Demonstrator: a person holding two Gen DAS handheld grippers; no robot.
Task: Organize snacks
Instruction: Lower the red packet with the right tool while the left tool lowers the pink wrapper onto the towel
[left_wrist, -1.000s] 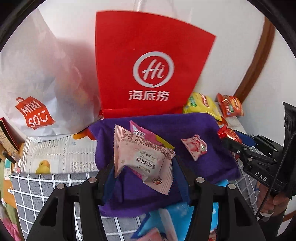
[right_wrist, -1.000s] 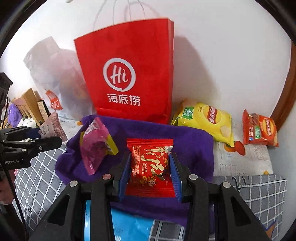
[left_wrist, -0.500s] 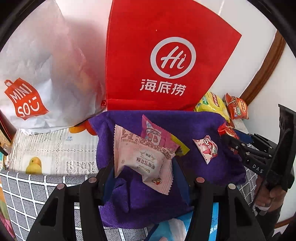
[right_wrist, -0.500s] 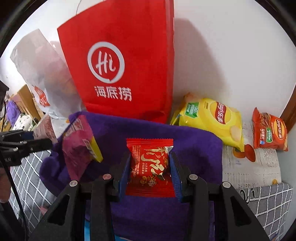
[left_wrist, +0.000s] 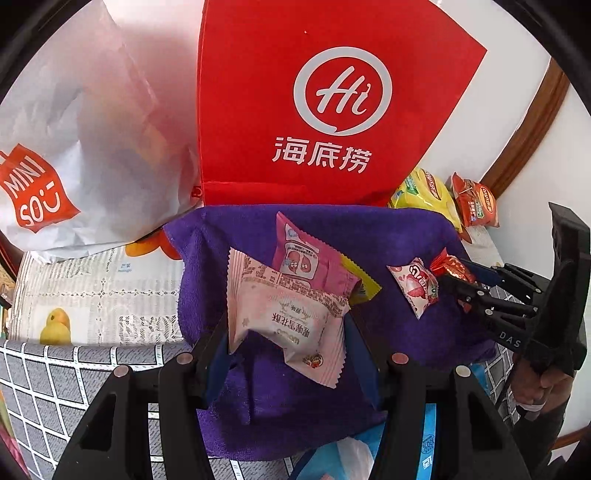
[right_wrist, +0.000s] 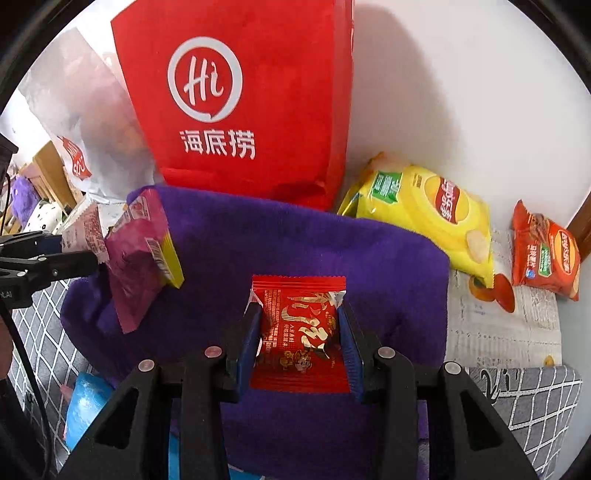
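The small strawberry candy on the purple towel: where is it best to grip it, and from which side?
Grip the strawberry candy across its puffy middle, coming from above. It lies flat on the purple towel; its flat sealed ends give thin, slippery hold.

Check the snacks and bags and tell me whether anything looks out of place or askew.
One thing: the yellow chip bag lies tipped against the wall beside the upright red bag, half off the purple towel. The orange-red snack bag lies off the towel, further along the wall. Nothing looks spilled or torn.

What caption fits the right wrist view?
Right claw holding a red snack packet above a purple towel.
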